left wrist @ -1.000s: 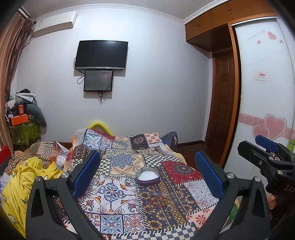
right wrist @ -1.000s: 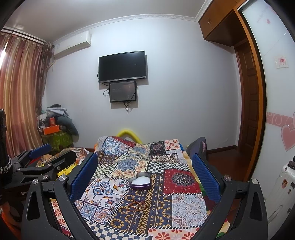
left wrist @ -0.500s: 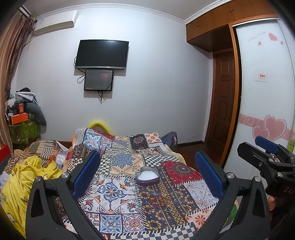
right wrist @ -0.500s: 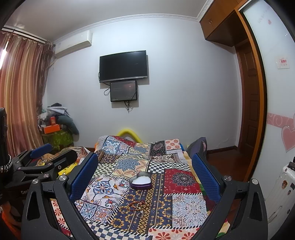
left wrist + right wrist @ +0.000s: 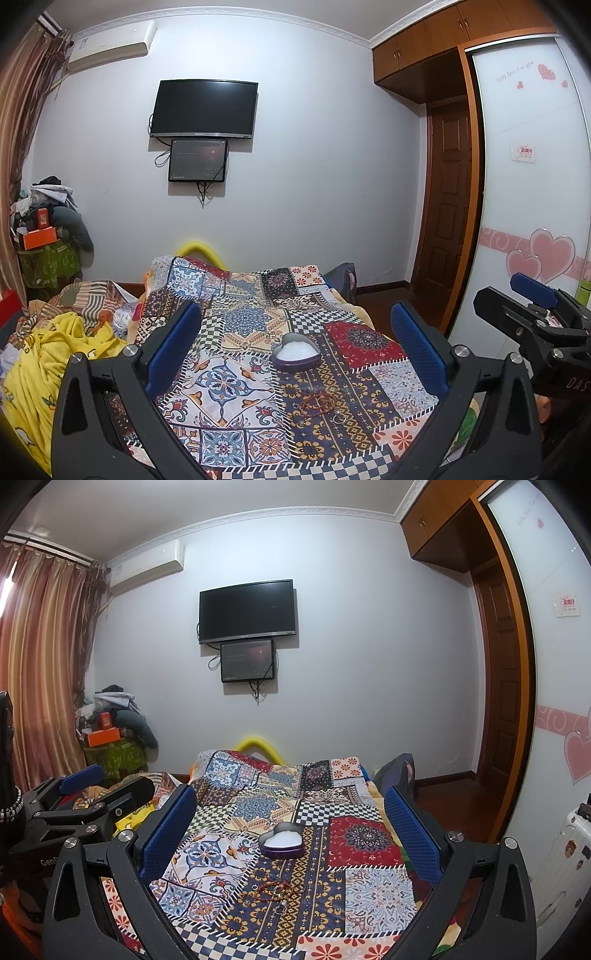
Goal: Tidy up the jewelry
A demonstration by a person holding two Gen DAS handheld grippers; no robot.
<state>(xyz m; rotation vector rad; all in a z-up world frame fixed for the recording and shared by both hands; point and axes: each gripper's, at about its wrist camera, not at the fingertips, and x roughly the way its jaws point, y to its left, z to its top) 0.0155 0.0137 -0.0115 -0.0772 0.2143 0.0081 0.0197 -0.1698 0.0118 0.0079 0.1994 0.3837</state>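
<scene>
A purple heart-shaped box (image 5: 295, 356) with a white lining lies open on the patchwork bedspread (image 5: 229, 373); it also shows in the right wrist view (image 5: 281, 842). A red bead bracelet (image 5: 320, 401) and small silver rings (image 5: 339, 418) lie just in front of it, also seen from the right (image 5: 275, 890). My left gripper (image 5: 295, 350) is open and empty, held above the bed's near end. My right gripper (image 5: 290, 829) is open and empty beside it. Each gripper shows in the other's view: the right one (image 5: 532, 306) and the left one (image 5: 92, 790).
Yellow clothing (image 5: 55, 354) is heaped left of the bed. A cluttered stand (image 5: 44, 243) sits in the far left corner. A wardrobe with heart stickers (image 5: 535, 221) and a door (image 5: 447, 206) are at the right. A white suitcase (image 5: 569, 853) stands at the right.
Both grippers have barely moved; the views shift only slightly. The box and jewelry lie where they were.
</scene>
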